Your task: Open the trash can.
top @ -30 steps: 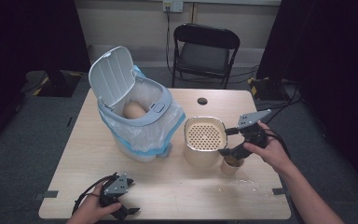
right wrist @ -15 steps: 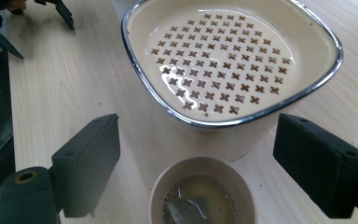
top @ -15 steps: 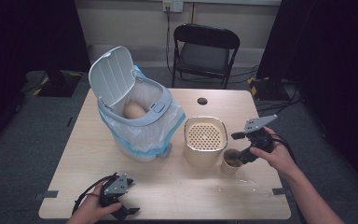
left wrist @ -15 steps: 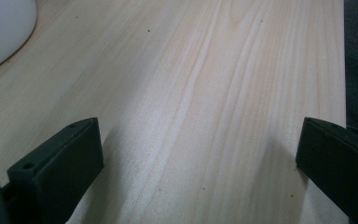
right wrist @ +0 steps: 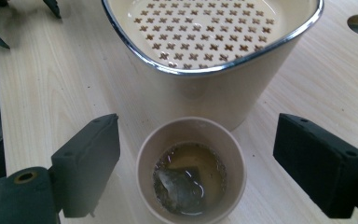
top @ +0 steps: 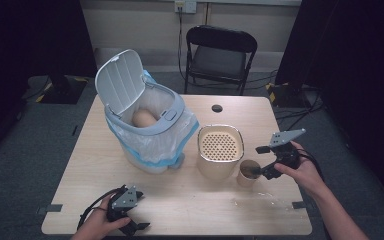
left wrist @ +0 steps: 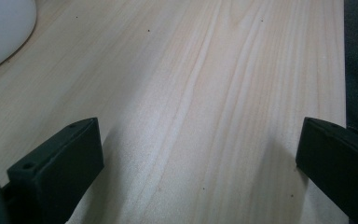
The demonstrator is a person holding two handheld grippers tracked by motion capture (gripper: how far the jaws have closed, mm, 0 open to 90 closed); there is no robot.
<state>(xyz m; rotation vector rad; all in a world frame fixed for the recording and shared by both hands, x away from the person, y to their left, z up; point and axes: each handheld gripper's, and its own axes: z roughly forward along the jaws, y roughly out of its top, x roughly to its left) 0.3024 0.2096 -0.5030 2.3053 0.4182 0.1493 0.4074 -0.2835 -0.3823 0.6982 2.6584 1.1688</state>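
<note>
A paper cup (top: 249, 172) stands just right of a beige container with a perforated strainer top (top: 220, 150). In the right gripper view the cup (right wrist: 191, 177) holds brownish liquid and a tea bag (right wrist: 179, 184). My right gripper (top: 264, 162) hovers at the cup's right side. Its jaws are open (right wrist: 198, 135), one to each side of the cup, and neither touches it. My left gripper (top: 137, 210) rests near the table's front left edge. It is open (left wrist: 198, 140) over bare wood with nothing between its jaws.
A white bin (top: 147, 125) with a plastic liner and raised lid stands at the left, a tan object (top: 144, 118) inside. Its base (left wrist: 0, 32) shows in the left gripper view. A black chair (top: 220, 55) stands behind the table. A cable hole (top: 217, 108) is at the back.
My right gripper has drawn back to the right and sunk a little, still open. The cup, the container and my left gripper have stayed put.
</note>
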